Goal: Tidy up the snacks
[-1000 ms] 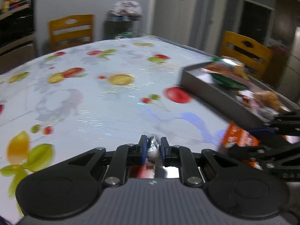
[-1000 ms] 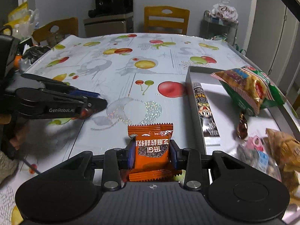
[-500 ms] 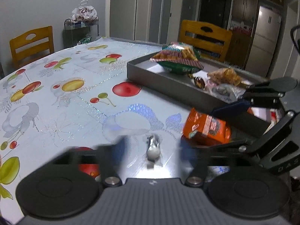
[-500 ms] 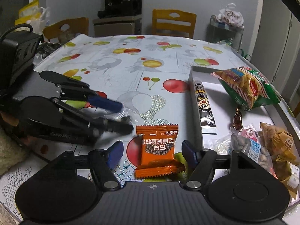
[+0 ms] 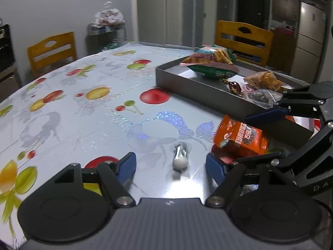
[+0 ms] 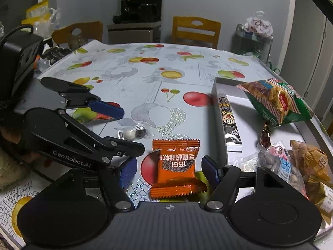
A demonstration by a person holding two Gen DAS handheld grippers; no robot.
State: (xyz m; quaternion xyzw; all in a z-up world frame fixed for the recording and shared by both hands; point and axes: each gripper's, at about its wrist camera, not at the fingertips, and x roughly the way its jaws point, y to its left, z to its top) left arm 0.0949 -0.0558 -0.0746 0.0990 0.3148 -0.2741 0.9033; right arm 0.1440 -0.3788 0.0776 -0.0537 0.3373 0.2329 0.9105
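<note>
A dim dining room with wooden chairs frames a table [image 5: 68, 108] under a glossy fruit-printed cloth. Low in the centre of the right wrist view lies the orange snack packet [image 6: 177, 166], flat on the cloth, just left of the grey tray [image 6: 218, 112]. It sits between the fingers of the right gripper [image 6: 168, 170], whose jaws stand spread wide and seem clear of the wrapper on both sides. In the left wrist view, a small clear-wrapped candy [image 5: 180, 160] with a white ball inside rests low in the centre, between the blue pads of the left gripper [image 5: 170, 166]; those jaws are also wide apart and touch nothing. The candy lies lengthwise along the gap, the orange packet just to its right and the right gripper crossing at the frame's right edge.

The tray, at centre right of both views, already holds a green-and-red chip bag [image 6: 276, 102], a long dark stick packet [image 6: 229, 120], a brown wrapped sweet [image 6: 265, 135] and small nut packs [image 6: 278, 162].

The risks from here look plain. The two tools overlap closely, so closing or lifting either could knock the other. The slick candy wrapper may squirt from the pads, and the flat packet could slide on the shiny cloth or catch on the tray wall rather than clearing it.
</note>
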